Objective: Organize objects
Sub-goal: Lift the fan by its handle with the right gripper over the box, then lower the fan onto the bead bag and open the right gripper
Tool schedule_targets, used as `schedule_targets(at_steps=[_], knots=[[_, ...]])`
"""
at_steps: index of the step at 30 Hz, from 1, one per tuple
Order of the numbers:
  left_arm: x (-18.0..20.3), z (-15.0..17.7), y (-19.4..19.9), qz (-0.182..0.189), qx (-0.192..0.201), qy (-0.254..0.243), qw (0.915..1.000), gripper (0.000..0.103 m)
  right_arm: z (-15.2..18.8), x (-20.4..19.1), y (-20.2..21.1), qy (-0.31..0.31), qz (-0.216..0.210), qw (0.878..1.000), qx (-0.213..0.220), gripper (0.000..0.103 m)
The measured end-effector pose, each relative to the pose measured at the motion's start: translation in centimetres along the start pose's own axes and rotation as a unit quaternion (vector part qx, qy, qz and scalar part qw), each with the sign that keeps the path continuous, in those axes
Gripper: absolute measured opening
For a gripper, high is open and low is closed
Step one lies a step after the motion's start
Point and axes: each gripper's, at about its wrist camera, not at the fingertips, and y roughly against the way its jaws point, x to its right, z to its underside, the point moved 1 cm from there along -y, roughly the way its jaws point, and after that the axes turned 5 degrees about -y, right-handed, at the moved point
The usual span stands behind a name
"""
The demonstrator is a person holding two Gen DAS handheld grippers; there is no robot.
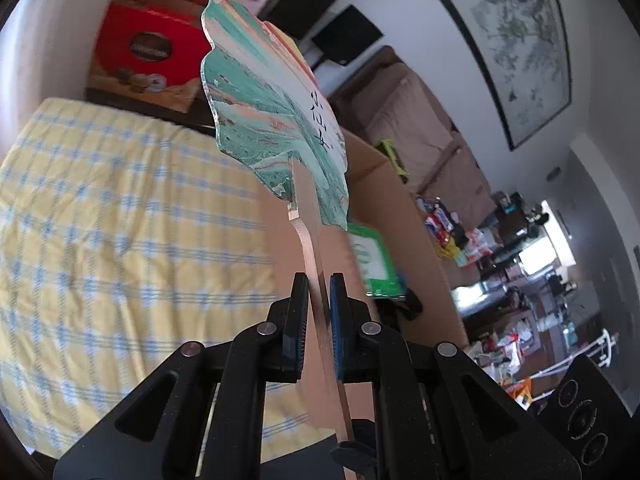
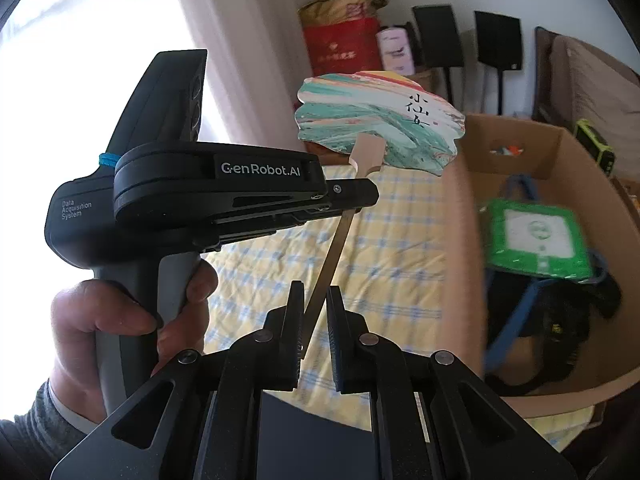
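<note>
Left tongs (image 1: 319, 320) were clamped tight on the fan's handle (image 1: 316, 280), held up high. A hand (image 2: 120, 320) in a grey sleeve (image 2: 32, 420) gripped that unit's grip. Right tongs (image 2: 313, 332) sat nearly closed, the handle's tip between them.

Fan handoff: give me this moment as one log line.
left gripper: shut on fan handle | right gripper: shut on handle end | cardboard box: open, beside

Green bag (image 2: 538, 236) motion-blurred; fan handle (image 1: 340, 412) end hidden below tongs.
</note>
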Motion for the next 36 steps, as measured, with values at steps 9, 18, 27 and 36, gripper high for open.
schedule_targets(at_steps=[9,18,27,36], knots=[[5.5,-1.0,-4.7,0.025,-0.023,-0.036,0.9988,0.009,-0.4,3.6,4.0,-0.027,0.048,0.998,0.019,0.011],[9.5,-0.4,-10.3,0.025,-0.07,-0.065,0.9951,0.009,0.6,8.5,5.8,-0.08,0.082,0.993,0.024,0.011],[10.9,0.1,-13.4,-0.012,-0.11,-0.099,0.9889,0.01,1.1,11.5,5.4,-0.122,0.084,0.989,0.013,0.01],[11.6,-0.2,-12.0,-0.02,-0.117,-0.124,0.9851,0.027,1.4,13.0,4.0,-0.136,0.109,0.985,-0.002,0.007]])
